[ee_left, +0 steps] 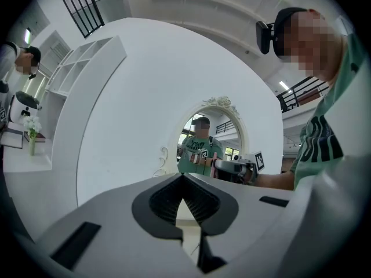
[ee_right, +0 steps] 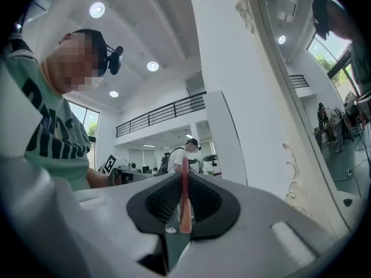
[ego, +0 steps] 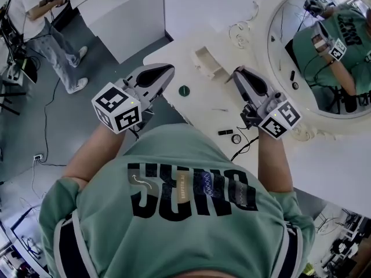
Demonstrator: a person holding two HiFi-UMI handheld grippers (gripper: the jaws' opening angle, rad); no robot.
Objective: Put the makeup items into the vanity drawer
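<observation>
Green shirt [ego: 191, 201] fills near view. Right claw [ee_right: 183, 181] grasping thin pink stick [ee_right: 185, 213] over white table [ego: 203, 106]. Left claw [ee_left: 184, 178] clenched, empty. Black tube [ego: 225, 132] on table, near right.

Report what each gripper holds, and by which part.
Right gripper clamps a slim pink stick along its shaft, tip poking out. Left gripper is shut, empty.

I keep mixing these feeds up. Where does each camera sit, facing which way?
Head view: head-mounted, steeply down at the vanity top; shirt, forearms, left gripper, right gripper.
Left gripper view: rides it, along shut empty fingers toward the mirror; shirt right.
Right gripper view: rides it, along fingers shut on a pink stick, into the room; shirt left.
First two share the mirror.
</observation>
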